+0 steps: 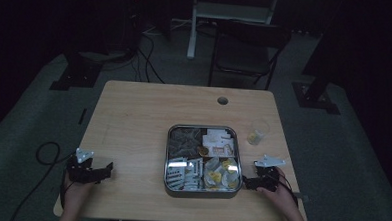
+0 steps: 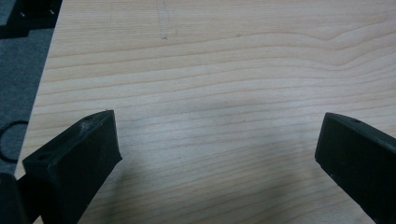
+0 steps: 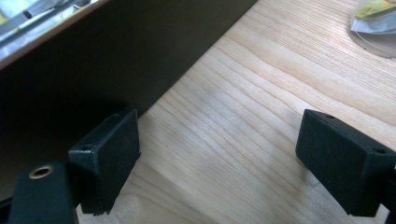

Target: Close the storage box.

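Tray point(image 1: 202, 191): metal, square, packets sorted by compartment, near the table's point(image 1: 133, 118) front edge. Right gripper point(image 1: 249, 182): jaws spread, empty, just beside the tray's right wall, poised to reach. Left gripper point(image 1: 107, 167): jaws spread, empty, resting near the front-left corner. Cup point(image 1: 257, 132): right of the tray.

The left tongs point(image 1: 106, 168) rest low near the counter point(image 1: 133, 118)'s near-left corner, held by the left hand point(image 1: 75, 193), jaws spread wide with nothing between them. The right tongs point(image 1: 246, 183), gripped by the right hand point(image 1: 280, 194), sit near the counter's near-right edge, jaws likewise parted and empty, pointing inward.
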A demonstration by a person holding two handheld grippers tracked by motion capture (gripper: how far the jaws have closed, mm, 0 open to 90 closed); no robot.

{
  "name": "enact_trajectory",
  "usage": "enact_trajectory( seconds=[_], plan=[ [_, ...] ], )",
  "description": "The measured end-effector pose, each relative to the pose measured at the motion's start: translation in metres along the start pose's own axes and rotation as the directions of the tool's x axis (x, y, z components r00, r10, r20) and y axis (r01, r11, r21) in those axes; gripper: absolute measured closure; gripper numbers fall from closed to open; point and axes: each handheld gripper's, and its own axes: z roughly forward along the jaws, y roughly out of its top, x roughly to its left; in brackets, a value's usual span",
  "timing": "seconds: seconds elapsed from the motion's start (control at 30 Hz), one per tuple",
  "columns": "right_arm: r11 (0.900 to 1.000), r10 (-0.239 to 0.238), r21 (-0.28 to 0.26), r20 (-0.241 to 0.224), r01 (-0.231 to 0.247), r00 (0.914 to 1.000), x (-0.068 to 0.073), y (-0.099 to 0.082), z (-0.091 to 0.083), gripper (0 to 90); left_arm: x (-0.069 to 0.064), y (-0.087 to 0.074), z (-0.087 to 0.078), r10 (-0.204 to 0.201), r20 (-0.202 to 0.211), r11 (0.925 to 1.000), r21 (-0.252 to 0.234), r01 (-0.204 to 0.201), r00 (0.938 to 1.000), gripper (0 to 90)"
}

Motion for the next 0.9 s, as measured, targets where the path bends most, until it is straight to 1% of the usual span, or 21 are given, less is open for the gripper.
enact_trajectory(
  seconds=[0.1, 0.13, 0.2, 0.23, 0.3, 0.37, 0.4, 0.5, 0.9],
  plan=[
    [1.0000, 0.000, 0.000, 0.000, 0.000, 1.0000, 0.0000, 0.0000, 0.0000, 13.1, 0.0010, -0.0002, 0.0018, 0.020, -0.001, 0.9997, 0.012, -0.020, 0.9998, 0.5],
    [1.0000, 0.000, 0.000, 0.000, 0.000, 1.0000, 0.0000, 0.0000, 0.0000, 13.1, 0.0014, -0.0001, 0.0024, 0.021, 0.000, 0.9996, 0.020, -0.021, 0.9998, 0.5],
    [1.0000, 0.000, 0.000, 0.000, 0.000, 1.0000, 0.0000, 0.0000, 0.0000, 13.1, 0.0023, 0.0003, 0.0037, 0.009, 0.025, 0.9994, 0.032, -0.010, 0.9996, 0.5],
    [1.0000, 0.001, 0.000, 0.000, -0.001, 1.0000, 0.0000, 0.0000, 0.0000, 13.1, 0.0015, 0.0004, 0.0044, 0.016, 0.031, 0.9993, 0.033, -0.017, 0.9994, 0.5],
    [1.0000, 0.000, 0.000, 0.000, 0.000, 1.0000, 0.0000, 0.0000, 0.0000, 13.1, -0.0016, 0.0006, 0.0062, 0.046, 0.034, 0.9977, 0.049, -0.048, 0.9983, 0.5],
    [1.0000, 0.000, 0.000, 0.000, 0.000, 1.0000, 0.0000, 0.0000, 0.0000, 13.1, -0.0043, 0.0014, 0.0076, 0.079, 0.069, 0.9943, 0.066, -0.084, 0.9945, 0.5],
    [1.0000, 0.001, 0.000, 0.000, -0.001, 1.0000, 0.0000, 0.0000, 0.0000, 13.1, -0.0052, 0.0016, 0.0079, 0.086, 0.079, 0.9935, 0.067, -0.091, 0.9932, 0.4],
    [1.0000, 0.000, 0.000, 0.000, 0.000, 1.0000, 0.0000, 0.0000, 0.0000, 13.1, -0.0055, 0.0016, 0.0080, 0.089, 0.084, 0.9933, 0.066, -0.095, 0.9925, 0.5],
    [1.0000, 0.001, 0.000, 0.000, -0.001, 1.0000, 0.0000, 0.0000, 0.0000, 13.1, -0.0053, 0.0015, 0.0081, 0.087, 0.085, 0.9935, 0.066, -0.093, 0.9926, 0.4]
  ],
)
